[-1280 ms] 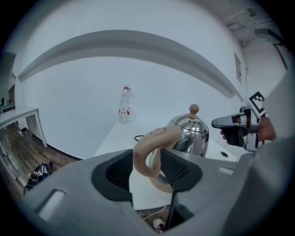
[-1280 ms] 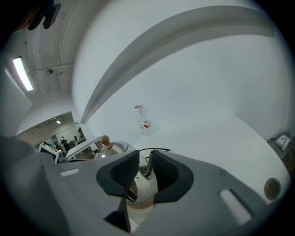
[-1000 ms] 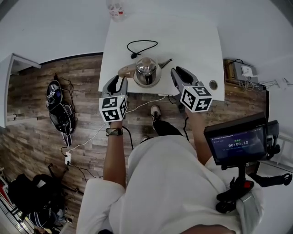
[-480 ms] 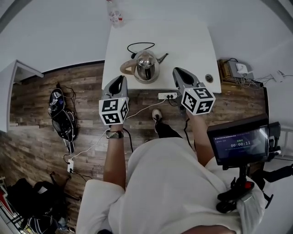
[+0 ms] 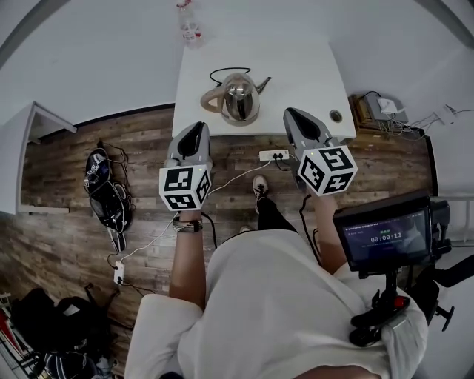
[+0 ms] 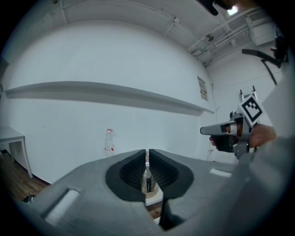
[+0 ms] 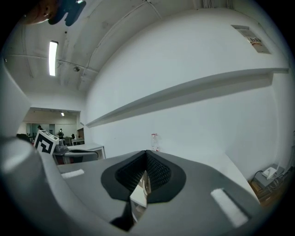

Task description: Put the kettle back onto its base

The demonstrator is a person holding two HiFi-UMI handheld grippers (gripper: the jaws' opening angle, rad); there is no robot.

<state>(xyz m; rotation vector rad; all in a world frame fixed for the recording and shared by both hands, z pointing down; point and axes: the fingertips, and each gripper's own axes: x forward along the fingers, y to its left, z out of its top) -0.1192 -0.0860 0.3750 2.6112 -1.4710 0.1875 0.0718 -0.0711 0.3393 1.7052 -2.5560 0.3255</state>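
Note:
The steel kettle (image 5: 239, 97) with a tan handle stands upright on the white table (image 5: 311, 74), a black cord (image 5: 222, 73) looped behind it. Its base cannot be made out under it. Both grippers hang over the floor, short of the table's front edge and apart from the kettle. My left gripper (image 5: 195, 127) (image 6: 147, 154) is shut; its jaws have just been closing with nothing between them, and a sliver of the kettle (image 6: 147, 180) shows beyond the slit. My right gripper (image 5: 293, 115) (image 7: 146, 156) is shut and empty too.
A clear bottle (image 5: 189, 22) (image 6: 109, 142) (image 7: 154, 142) stands against the wall behind the table. A power strip (image 5: 270, 155) and cables lie on the wooden floor below the table edge. Bags (image 5: 104, 185) lie at left, and a screen on a stand (image 5: 385, 237) is at right.
Both grippers have drawn back from either side of the kettle toward the person and risen. The left jaws, open by the handle a second ago, are now shut. The kettle stays on the table.

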